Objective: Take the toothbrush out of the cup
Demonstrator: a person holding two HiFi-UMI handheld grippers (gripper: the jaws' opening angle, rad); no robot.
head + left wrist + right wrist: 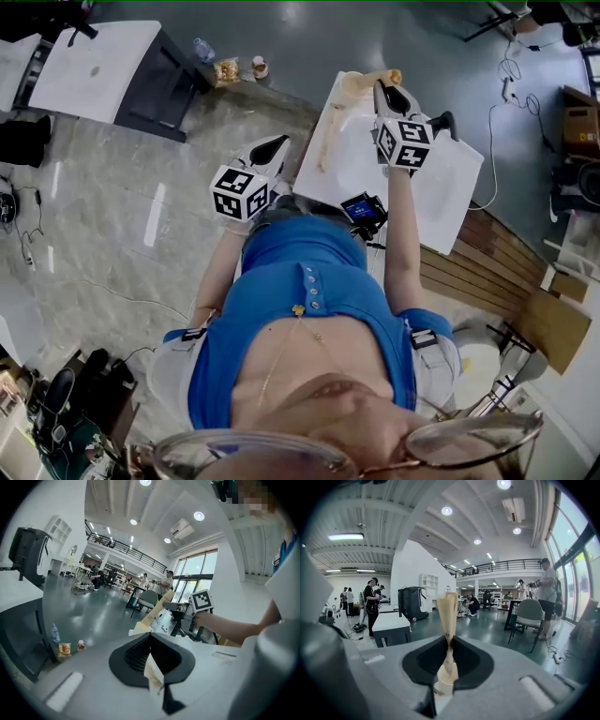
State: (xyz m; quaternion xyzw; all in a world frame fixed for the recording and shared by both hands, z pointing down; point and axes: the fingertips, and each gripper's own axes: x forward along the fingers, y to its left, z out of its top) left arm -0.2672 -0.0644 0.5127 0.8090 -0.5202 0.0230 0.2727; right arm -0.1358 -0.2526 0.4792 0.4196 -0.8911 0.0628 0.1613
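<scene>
The white table (450, 187) takes the upper right part of the head view. Over it my right arm (401, 244) is stretched forward, while my left arm (217, 272) stays bent near the body, at the table's left edge.

The toothbrush (447, 606) is long, flat and pale tan. It stands up between the pads of the right gripper (448, 639), which is closed on it low down. In the left gripper view it slants up to that gripper from a pale shape (137, 631) just beyond the left jaws, perhaps the cup.

I judge the toothbrush very light, but soft on the outside, because it looks twisted where the pads press. So I would grip gently, on the stiff handle, and pull along its length.

The left gripper (151, 637) is fully closed and pinches a thin cream slip (152, 670). What this slip belongs to, I cannot tell.
</scene>
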